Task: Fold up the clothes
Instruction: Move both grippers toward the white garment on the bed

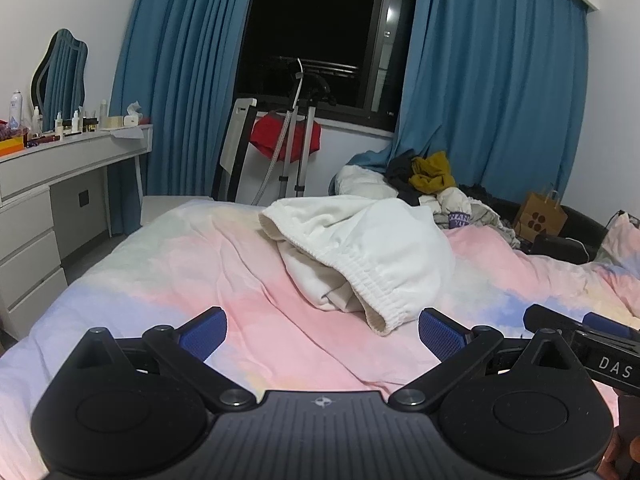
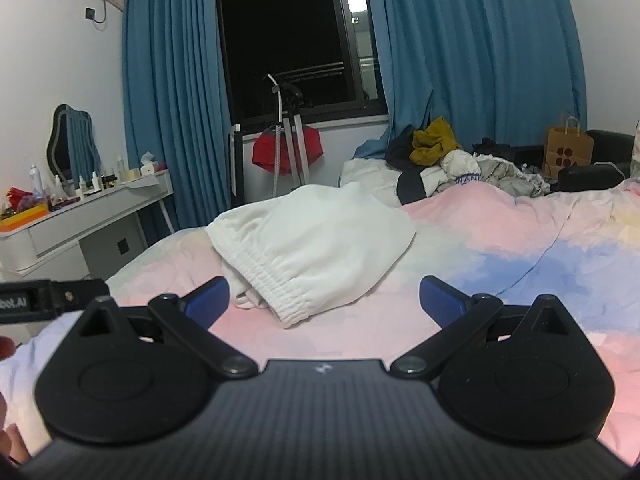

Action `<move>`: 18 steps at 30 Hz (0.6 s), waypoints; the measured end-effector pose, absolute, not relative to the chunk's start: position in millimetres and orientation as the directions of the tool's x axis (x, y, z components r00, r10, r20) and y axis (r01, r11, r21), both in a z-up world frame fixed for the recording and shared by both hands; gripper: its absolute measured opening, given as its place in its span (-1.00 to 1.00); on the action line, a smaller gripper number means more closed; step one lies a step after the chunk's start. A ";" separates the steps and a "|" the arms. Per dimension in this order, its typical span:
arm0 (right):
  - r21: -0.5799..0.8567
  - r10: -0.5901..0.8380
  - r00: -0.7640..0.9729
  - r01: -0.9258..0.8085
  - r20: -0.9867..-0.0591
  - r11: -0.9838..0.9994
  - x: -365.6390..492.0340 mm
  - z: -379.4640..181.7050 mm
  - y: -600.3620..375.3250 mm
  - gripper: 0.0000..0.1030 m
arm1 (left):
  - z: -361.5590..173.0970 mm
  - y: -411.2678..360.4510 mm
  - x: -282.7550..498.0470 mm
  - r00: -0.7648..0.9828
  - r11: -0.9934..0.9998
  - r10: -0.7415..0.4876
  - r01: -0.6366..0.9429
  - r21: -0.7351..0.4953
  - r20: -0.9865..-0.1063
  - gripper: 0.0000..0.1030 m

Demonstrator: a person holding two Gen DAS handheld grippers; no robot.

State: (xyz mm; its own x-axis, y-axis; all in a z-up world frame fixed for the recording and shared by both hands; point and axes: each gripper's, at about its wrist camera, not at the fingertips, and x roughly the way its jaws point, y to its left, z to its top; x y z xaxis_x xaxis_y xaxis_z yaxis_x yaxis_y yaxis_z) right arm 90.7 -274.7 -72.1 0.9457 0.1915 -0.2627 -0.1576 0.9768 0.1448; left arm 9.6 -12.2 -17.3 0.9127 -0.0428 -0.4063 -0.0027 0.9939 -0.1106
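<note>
A crumpled white knit garment with a ribbed elastic hem [image 1: 360,252] lies heaped mid-bed on the pastel pink-and-blue tie-dye sheet [image 1: 192,264], just ahead of both tools. The left gripper [image 1: 322,334] and right gripper [image 2: 324,300] hover with blue-padded fingers [image 2: 438,300] spread wide, holding nothing. Soft, light and floppy by the look of it, the garment seems best pinched at the thick ribbed hem [image 2: 280,292].

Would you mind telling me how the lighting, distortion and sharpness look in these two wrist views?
Left wrist view: even indoor light, night-black window with a small glare streak, curtains bowed by the fisheye, white garment sharp. Right wrist view: same soft light, dark vignette in the corners, the bed sheet softening towards the right edge.
</note>
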 end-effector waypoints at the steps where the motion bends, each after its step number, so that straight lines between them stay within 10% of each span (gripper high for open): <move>1: 0.140 0.186 0.948 -0.154 -0.260 0.978 91.5 -73.5 -274.9 1.00 | -17.9 -13.4 9.9 0.913 0.994 -0.043 -0.001 -0.108 -0.405 1.00; 18: 0.125 0.160 0.968 -0.138 -0.193 0.983 86.7 -99.6 -265.3 1.00 | -4.2 7.2 1.9 0.928 0.988 -0.048 -0.011 -0.157 -0.370 1.00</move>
